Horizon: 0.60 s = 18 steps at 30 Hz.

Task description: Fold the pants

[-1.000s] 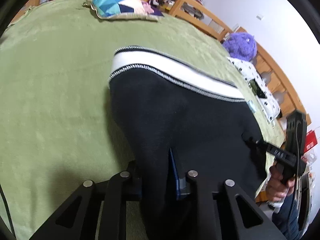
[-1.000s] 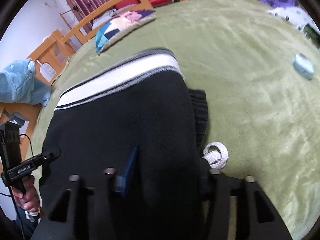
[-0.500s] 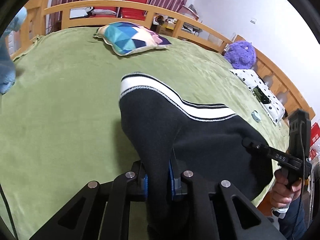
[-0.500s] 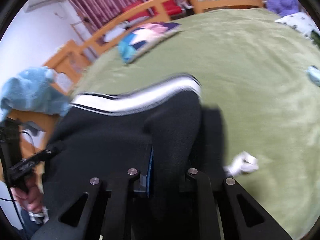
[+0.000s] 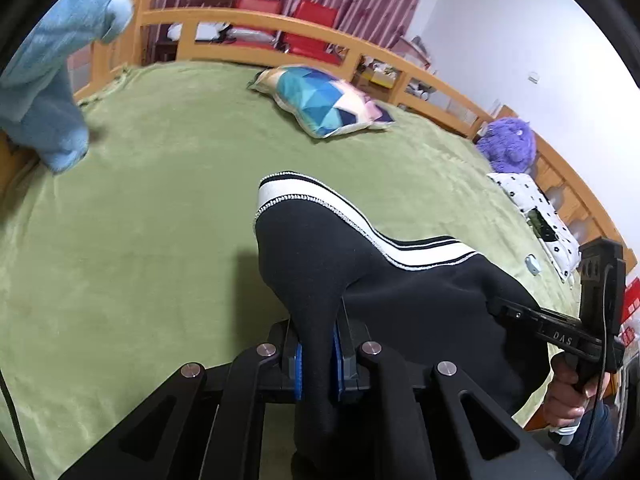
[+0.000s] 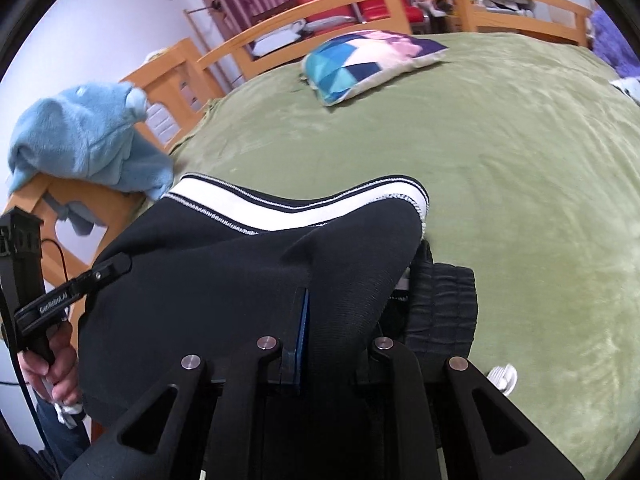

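Above the green bed [image 5: 160, 240], the left gripper [image 5: 318, 356] and right gripper [image 6: 332, 344] each clamp a fold of the black pants [image 5: 420, 304].

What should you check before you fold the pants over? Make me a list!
1. Left gripper pinching the pants: ok, cloth sits between the blue pads.
2. Right gripper pinching them: ok, cloth bunched between its fingers.
3. Striped cuff hanging level between the grippers: not ok, it sags in the middle.
4. Green blanket ahead free for landing: ok, the pillow lies far off.
5. Waistband lying flat underneath: cannot tell, mostly hidden.
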Tool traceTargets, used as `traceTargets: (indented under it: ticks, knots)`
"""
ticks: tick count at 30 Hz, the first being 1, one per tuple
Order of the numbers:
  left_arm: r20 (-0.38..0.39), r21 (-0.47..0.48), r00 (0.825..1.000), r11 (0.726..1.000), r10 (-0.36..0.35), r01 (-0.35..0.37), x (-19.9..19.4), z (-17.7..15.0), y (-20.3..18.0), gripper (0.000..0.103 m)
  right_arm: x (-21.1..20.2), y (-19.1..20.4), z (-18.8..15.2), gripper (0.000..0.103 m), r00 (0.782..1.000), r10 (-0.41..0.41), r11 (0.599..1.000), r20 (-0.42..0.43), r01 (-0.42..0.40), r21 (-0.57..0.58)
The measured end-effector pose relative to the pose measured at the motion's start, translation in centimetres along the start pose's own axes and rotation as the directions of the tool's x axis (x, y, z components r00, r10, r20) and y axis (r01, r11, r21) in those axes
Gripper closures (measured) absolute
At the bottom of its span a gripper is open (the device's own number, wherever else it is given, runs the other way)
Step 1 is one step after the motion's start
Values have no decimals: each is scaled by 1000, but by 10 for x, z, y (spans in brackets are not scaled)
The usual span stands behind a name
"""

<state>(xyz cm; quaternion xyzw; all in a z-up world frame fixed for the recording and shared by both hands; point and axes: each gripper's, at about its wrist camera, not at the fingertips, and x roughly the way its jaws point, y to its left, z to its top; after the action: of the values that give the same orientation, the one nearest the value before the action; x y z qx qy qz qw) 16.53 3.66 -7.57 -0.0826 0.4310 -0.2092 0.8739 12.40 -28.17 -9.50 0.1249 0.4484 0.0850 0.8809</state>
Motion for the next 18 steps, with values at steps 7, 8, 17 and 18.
traceTargets:
  ticks: [7,8,17,18]
  knots:
    - [-102,22,987,992,127,-126,30,-41,-6,72,23,-23,-25,86,985,-119,993,-126,119,-5]
    - [-104,28,985,991,135,-132,28,-46,-7,63,21,-21,-26,83,984,-128,992,-123,127,-15]
    - [-100,49,984,988,148,-144,-4,-94,-23,40,-5,-24,-55,77,983,-134,991,-124,136,9]
    - [-98,49,984,988,150,-146,-5,-102,-25,39,-6,-21,-58,81,984,-133,991,-120,133,-11]
